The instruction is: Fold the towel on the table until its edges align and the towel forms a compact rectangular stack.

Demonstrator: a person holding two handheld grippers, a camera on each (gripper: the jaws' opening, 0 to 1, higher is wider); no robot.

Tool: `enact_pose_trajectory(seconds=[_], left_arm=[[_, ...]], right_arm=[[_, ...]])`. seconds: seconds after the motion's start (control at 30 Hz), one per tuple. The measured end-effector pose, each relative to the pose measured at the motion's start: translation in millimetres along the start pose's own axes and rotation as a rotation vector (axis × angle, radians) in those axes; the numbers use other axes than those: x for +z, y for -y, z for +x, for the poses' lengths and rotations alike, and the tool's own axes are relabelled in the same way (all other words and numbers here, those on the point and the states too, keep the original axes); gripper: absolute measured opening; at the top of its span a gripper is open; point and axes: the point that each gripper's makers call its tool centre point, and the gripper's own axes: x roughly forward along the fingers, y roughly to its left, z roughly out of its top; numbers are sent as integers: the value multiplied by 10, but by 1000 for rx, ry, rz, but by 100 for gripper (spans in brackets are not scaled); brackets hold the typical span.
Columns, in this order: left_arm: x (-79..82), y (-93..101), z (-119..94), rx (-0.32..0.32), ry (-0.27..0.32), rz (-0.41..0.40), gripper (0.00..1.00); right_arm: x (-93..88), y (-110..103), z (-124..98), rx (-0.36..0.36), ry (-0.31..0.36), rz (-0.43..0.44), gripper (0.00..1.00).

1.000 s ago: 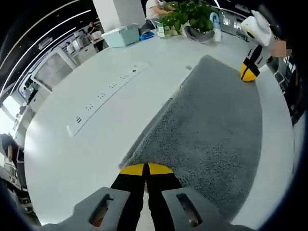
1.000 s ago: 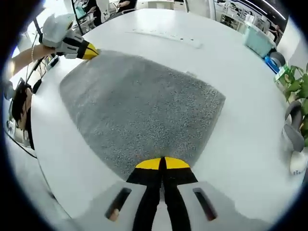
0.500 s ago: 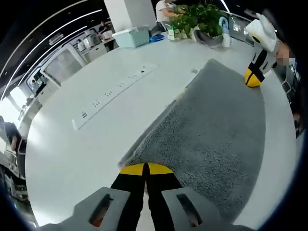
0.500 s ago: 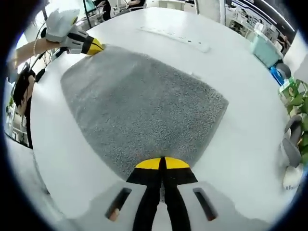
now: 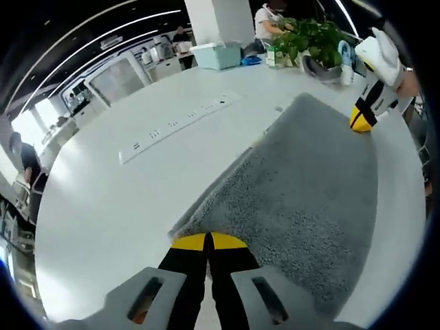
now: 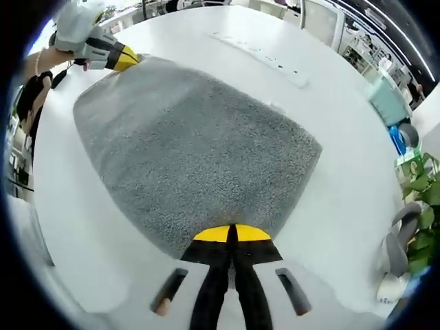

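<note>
Grey shaggy towel (image 5: pixel 309 199) fills the right half of the left gripper view, spread over the round white table (image 5: pixel 124 206) with one long edge running from bottom centre up toward the upper right. At bottom centre the left gripper (image 5: pixel 208 242), yellow-tipped with black jaws, has its jaws pressed together on the towel's near corner. At upper right the right gripper (image 5: pixel 361 118) sits on the far corner. A white power strip (image 5: pixel 180 121) lies on the table well apart at upper left; green potted plants (image 5: pixel 302 38) and a pale blue storage box (image 5: pixel 216 55) stand at the top

In the right gripper view the towel (image 6: pixel 192 151) covers the middle of the frame, and the right gripper (image 6: pixel 232 234) at bottom centre has its jaws closed on the near corner. The left gripper (image 6: pixel 124 60) pinches the corner at upper left

Both pinches look shallow, at the very corner tips, so thick pile could slip free as the edge is lifted and carried across. If one hand rises or travels faster than the other, the fold would likely land skewed and edges miss. A layer already appears doubled along the left edge; dragging may shift it
</note>
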Motion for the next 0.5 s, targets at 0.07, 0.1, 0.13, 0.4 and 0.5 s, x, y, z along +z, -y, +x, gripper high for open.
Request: enact_pose_trajectory(seconds=[0.07,0.1,0.13,0.4,0.5], left_arm=[[-16,29,-25,8,-11,11,0],[-24,37,-32,10,-14,14,0],[-32,44,-40,11,-17,13,0],[-101,129,-103,24,-25,9,0],[-112,145,-119,36,-25,-17,0]], right_arm=[[26,51,15,1,8,-3,0],[36,72,22,2,12,-2,0],[48,89,29,4,17,0,0],[149,277,108,13,67,48,0],[176,303,121,10,76,32,0]])
